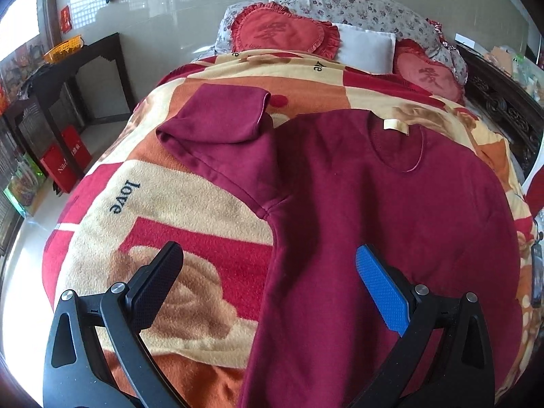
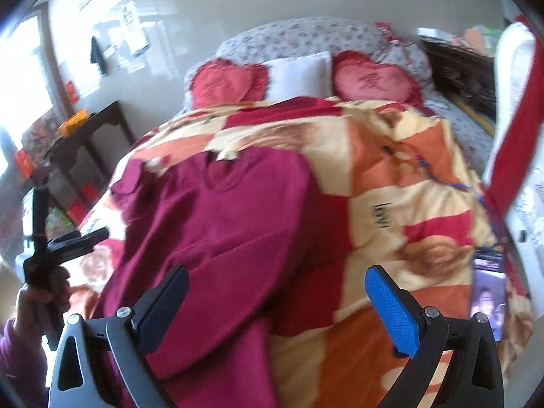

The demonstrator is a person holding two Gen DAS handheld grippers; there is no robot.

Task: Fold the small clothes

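Note:
A maroon long-sleeved top [image 1: 374, 210] lies flat on the bed, neck away from me, with a cream label at the collar. Its left sleeve [image 1: 221, 122] is folded back on itself at the cuff. In the right wrist view the top [image 2: 221, 224] has its right sleeve folded in across the body. My left gripper [image 1: 268, 268] is open and empty, above the top's left side seam. My right gripper [image 2: 277, 292] is open and empty, above the top's right edge. The left gripper also shows in the right wrist view [image 2: 68, 238], held in a hand.
A red, orange and cream fleece blanket [image 1: 176, 210] covers the bed. Two red heart cushions [image 1: 282, 32] and a white pillow [image 1: 367, 46] lie at the head. A dark side table [image 1: 68, 78] stands at the left. A phone [image 2: 488, 292] lies at the bed's right edge.

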